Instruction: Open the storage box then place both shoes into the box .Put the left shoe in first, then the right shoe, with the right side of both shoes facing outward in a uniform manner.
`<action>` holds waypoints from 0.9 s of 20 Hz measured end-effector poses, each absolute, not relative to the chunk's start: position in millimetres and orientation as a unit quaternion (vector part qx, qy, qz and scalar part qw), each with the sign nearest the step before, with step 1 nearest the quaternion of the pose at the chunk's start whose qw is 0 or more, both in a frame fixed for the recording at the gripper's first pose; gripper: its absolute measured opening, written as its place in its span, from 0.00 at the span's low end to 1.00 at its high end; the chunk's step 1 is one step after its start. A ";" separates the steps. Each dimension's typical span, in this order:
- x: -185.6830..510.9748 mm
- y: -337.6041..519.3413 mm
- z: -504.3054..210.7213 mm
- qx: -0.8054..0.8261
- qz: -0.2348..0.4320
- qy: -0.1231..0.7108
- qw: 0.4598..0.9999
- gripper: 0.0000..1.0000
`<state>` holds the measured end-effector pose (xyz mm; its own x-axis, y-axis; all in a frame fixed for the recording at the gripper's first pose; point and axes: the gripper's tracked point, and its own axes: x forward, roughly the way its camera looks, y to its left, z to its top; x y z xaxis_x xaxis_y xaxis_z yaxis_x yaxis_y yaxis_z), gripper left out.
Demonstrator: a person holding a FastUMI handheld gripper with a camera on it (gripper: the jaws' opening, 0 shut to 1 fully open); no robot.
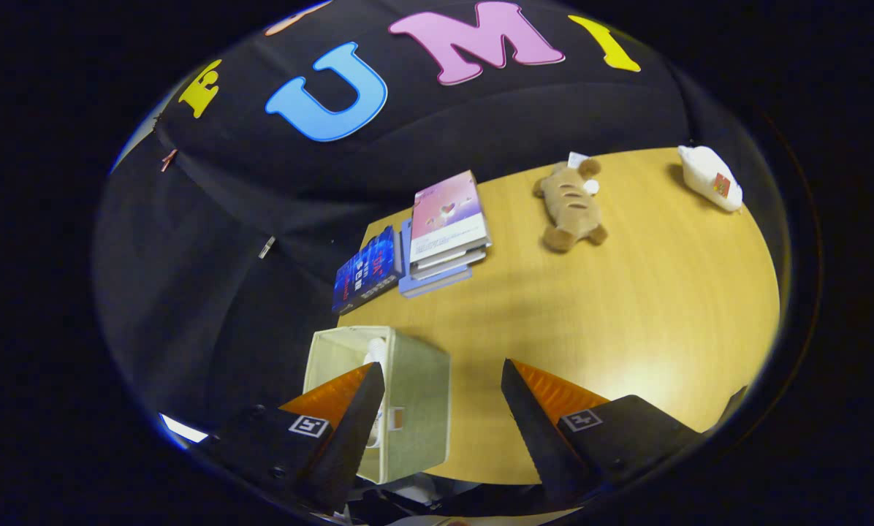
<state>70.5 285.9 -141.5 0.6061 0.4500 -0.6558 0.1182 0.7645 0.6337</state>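
The hand-held gripper (437, 409) hangs with its fingers spread wide, nothing between them. Partly behind one finger sits the pale green fabric storage box (408, 394), open-topped, with something white inside, perhaps a shoe. One box; the shoe count I cannot tell. The fabric walls look light and yielding, so its rim is probably the best hold.

Beyond the box lie three or four books (448, 219), one brown plush toy (570, 206) and one white pouch (709, 177).

Wooden tabletop (627, 314).
On it: fabric storage box (415, 402), book stack (448, 223), blue book (367, 270), plush toy (570, 206), white pouch (709, 177).
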 end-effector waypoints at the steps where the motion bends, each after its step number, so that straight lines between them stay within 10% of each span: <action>1: 71.9 266.3 -140.2 0.314 0.088 0.418 0.848 0.99; 18: 43.7 39.3 -72.4 0.113 -0.038 0.174 0.978 0.99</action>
